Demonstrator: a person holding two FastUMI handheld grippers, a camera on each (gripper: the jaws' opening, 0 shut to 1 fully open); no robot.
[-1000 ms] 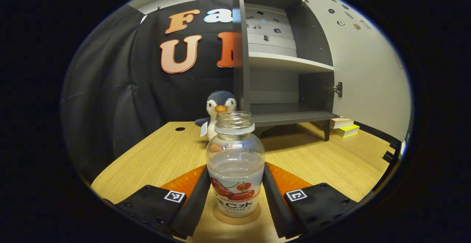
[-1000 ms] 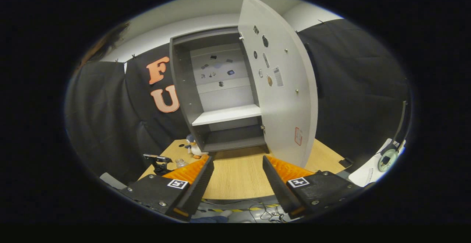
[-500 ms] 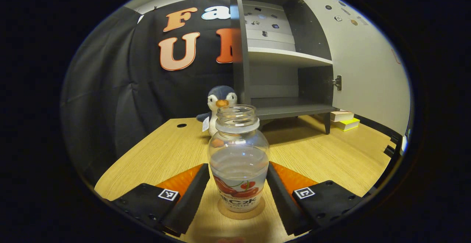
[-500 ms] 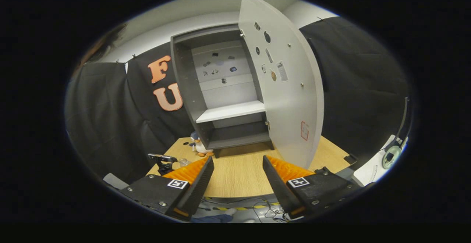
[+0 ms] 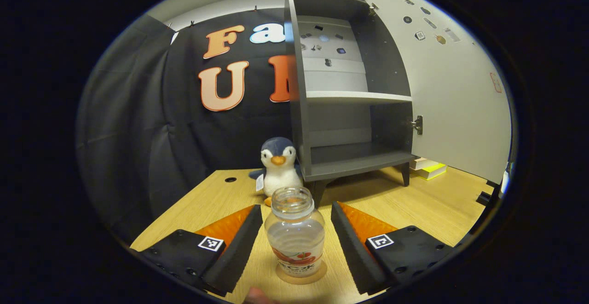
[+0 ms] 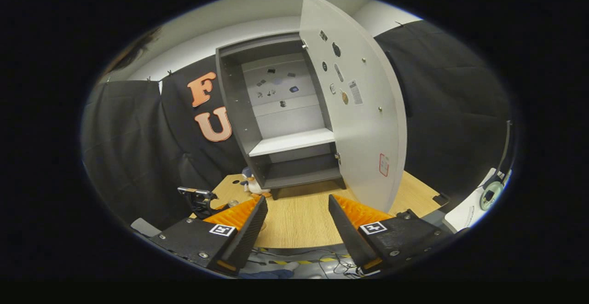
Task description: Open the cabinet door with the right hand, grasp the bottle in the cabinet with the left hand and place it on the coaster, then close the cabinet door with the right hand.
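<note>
An uncapped bottle point(image 5: 295, 235) stands upright on a round coaster point(image 5: 301, 274) between the left gripper point(image 5: 296, 239) 's spread jaws, untouched. At one o'clock, the cabinet door point(image 5: 455, 88) hangs open. The right gripper point(image 6: 294, 223) 's jaws are spread, holding nothing.

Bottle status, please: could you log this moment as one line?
bottle upright on coaster | left gripper open, apart from bottle | right gripper open | cabinet door open

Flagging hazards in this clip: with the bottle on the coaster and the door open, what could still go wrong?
1. The bottle has no cap and holds liquid; the left gripper has its open fingers close on either side, so a crooked retreat could tip it.
2. The cabinet door stands wide open; the right gripper must swing it shut.
</note>
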